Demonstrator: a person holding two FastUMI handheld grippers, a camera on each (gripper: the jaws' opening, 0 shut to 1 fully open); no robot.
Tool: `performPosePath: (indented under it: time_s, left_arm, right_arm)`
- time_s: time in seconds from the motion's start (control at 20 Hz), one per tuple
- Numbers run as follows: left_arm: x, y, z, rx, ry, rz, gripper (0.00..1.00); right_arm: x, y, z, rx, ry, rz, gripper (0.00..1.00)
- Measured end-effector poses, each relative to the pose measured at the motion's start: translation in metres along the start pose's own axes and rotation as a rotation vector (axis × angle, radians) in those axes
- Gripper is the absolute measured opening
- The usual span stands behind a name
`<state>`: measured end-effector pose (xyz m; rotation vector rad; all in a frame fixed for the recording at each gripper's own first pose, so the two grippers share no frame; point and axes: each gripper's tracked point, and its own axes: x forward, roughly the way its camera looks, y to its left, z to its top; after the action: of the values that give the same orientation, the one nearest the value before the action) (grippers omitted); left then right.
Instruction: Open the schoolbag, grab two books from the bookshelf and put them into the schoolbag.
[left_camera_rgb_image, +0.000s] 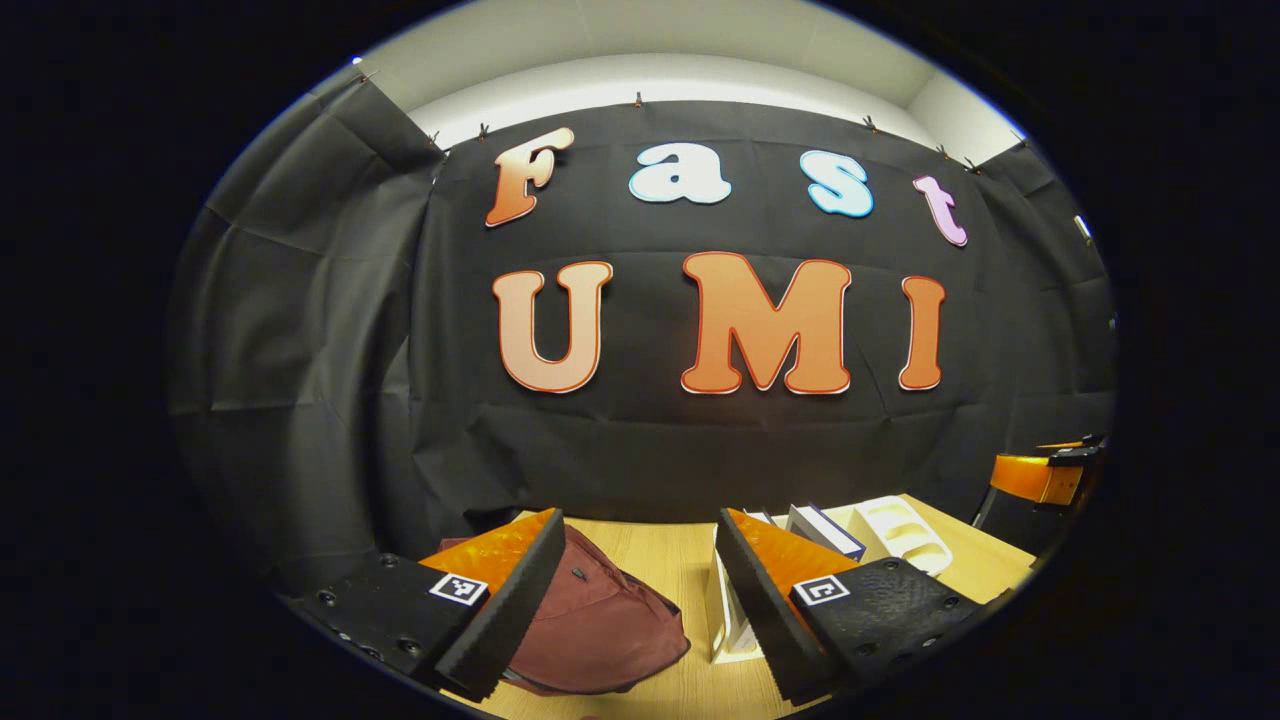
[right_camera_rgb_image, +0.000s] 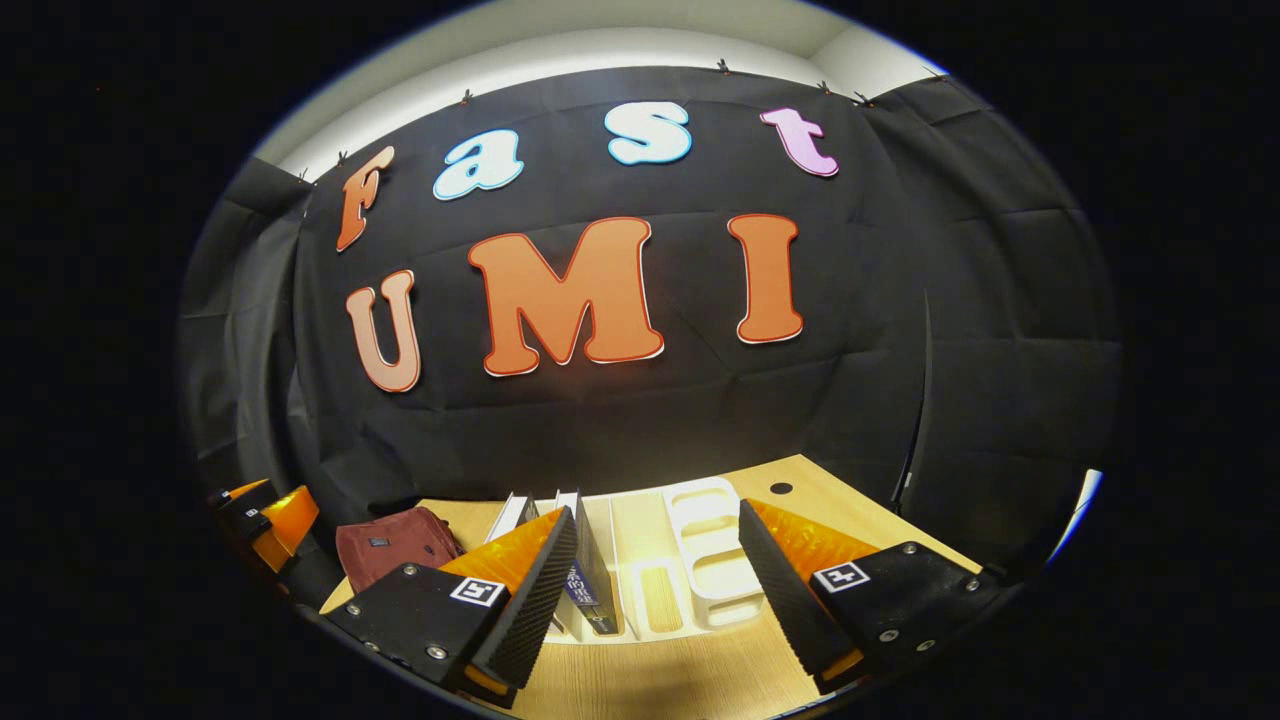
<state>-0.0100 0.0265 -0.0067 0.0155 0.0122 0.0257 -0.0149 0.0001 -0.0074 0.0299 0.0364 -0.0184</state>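
A: What have I got in close?

B: From my seat, both grippers hang above the desk (right_camera_rgb_image: 650, 690) with fingers spread wide and nothing between them. The left gripper (left_camera_rgb_image: 640, 610) points down over the bag (left_camera_rgb_image: 600, 630); the right gripper (right_camera_rgb_image: 660, 590) faces the rack (right_camera_rgb_image: 690, 560). I'd guess that split is on purpose: one hand for the bag, one for the books.

A: And the bag itself?

B: It lies slumped on the desk just left of the rack, maroon, looking shut as far as I can tell. The zip is too small to make out. Opening it seems the first step, not yet done.

A: Farther back?

B: The books (right_camera_rgb_image: 585, 570) stand upright in the rack's left slots, spines toward me, so a pinch from above should take one. The right slots look bare. Behind everything hangs the black wall (right_camera_rgb_image: 640, 420).
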Motion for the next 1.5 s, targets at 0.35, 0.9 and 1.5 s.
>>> performPosePath:
  time_s: [0.35,0.9,1.5]
  left_arm:
    - [0.005,0.0,-0.003,0.026,0.006,-0.012,0.95]
    - [0.024,0.001,-0.049,0.235,0.099,-0.061,0.95]
    - [0.017,0.002,-0.279,0.635,0.553,-0.206,0.89]
  right_arm:
    - [0.004,0.004,-0.002,-0.003,0.003,0.004,0.96]
    - [0.017,0.002,-0.02,-0.016,0.047,-0.008,0.96]
    - [0.042,-0.037,-0.056,-0.055,0.157,-0.114,0.96]
